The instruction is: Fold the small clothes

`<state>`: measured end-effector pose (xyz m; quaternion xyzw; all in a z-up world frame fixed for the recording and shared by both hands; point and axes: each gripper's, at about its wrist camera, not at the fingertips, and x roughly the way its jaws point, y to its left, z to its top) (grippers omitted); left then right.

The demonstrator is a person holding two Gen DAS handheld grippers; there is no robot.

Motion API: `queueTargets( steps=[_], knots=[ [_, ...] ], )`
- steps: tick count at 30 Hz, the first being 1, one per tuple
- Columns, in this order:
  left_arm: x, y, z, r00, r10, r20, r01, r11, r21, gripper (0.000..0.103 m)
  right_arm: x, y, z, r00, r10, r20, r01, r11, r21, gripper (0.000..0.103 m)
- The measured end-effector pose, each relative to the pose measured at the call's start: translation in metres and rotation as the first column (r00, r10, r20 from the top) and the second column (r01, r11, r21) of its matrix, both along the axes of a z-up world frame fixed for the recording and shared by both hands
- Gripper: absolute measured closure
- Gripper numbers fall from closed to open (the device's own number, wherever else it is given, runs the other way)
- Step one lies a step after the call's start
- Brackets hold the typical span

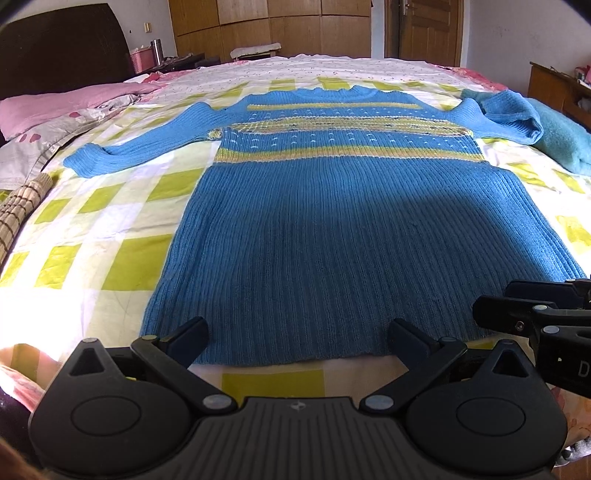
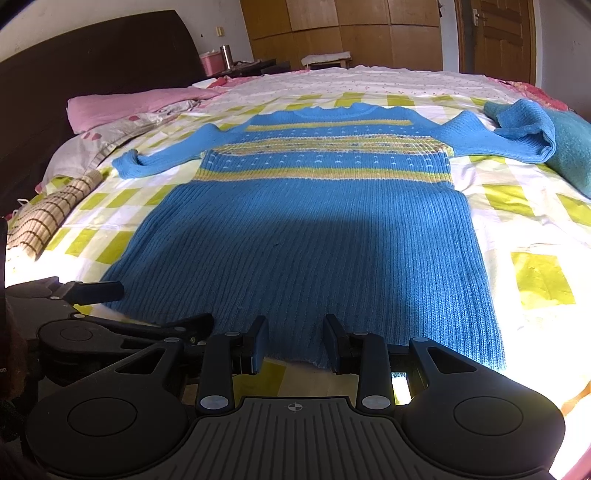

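A blue ribbed sweater [image 1: 332, 229] with yellow patterned bands lies flat, face up, on the checked bedsheet [image 1: 110, 229], with its hem toward me. Its left sleeve [image 1: 147, 147] stretches out, and its right sleeve [image 1: 506, 118] is bent back on itself. My left gripper [image 1: 299, 336] is wide open at the left part of the hem, with nothing between its fingers. My right gripper [image 2: 297, 343] is partly open over the hem [image 2: 295, 360] further right, and its pads do not press on the knit. Each view shows the other gripper: the right gripper [image 1: 496, 299] and the left gripper [image 2: 144, 306].
A teal blanket [image 2: 569, 147] lies at the right under the bent sleeve. Pink pillows [image 2: 122, 107] and a rolled woven mat [image 2: 48, 221] sit at the left by the dark headboard [image 2: 92, 55]. Wardrobes [image 2: 351, 33] and a door [image 2: 498, 37] stand beyond the bed.
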<state>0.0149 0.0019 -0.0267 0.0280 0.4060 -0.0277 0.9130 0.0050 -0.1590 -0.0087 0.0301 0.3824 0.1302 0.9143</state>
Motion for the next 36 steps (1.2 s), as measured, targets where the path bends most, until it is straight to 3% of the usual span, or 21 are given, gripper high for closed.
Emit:
queueTargets(
  steps=[3,23,36],
  knots=[
    [0.0,0.007,-0.003,1.0,0.011,-0.009,-0.011,0.999,-0.043,0.0,-0.001,-0.001,0.001,1.0,-0.003,0.005,0.003,1.0,0.0,0.07],
    [-0.004,0.008,0.001,1.0,-0.006,0.007,0.007,0.999,-0.041,0.0,-0.002,-0.003,0.006,1.0,-0.021,0.019,0.021,1.0,-0.007,0.07],
    [-0.012,0.016,0.018,0.991,0.023,0.132,-0.012,0.996,-0.084,0.0,0.0,-0.006,0.009,0.998,-0.059,0.033,0.06,0.998,-0.032,0.07]
  ],
)
